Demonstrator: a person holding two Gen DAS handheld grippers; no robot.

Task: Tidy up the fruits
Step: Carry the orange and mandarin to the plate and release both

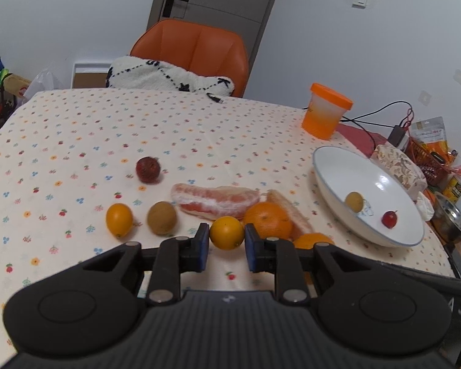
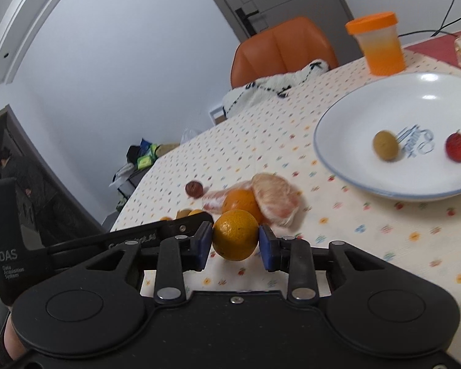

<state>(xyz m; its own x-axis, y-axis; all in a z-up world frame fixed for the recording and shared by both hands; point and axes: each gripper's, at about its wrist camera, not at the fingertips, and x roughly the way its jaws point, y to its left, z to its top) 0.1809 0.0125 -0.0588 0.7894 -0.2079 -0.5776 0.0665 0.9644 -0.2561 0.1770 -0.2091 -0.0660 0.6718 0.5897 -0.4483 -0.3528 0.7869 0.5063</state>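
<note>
My left gripper (image 1: 226, 246) is shut on a small yellow-orange fruit (image 1: 226, 232), low over the flowered tablecloth. Beyond it lie a large orange (image 1: 269, 220), pomelo segments (image 1: 218, 201), a brown fruit (image 1: 162, 217), another yellow-orange fruit (image 1: 119, 220) and a dark red fruit (image 1: 148, 169). My right gripper (image 2: 235, 243) is shut on an orange (image 2: 235, 235), just right of the left gripper's body (image 2: 156, 236). The white blue-rimmed plate (image 1: 329, 181) (image 2: 332, 113) holds a brown fruit (image 2: 385, 145) and a red one (image 2: 456, 147).
An orange-lidded cup (image 1: 325, 112) stands behind the plate. Cables, a wrapped packet (image 1: 398, 166), a snack basket (image 1: 427, 156) and a metal bowl (image 1: 451, 218) crowd the table's right end. An orange chair (image 1: 193, 49) with a white blanket sits at the far edge.
</note>
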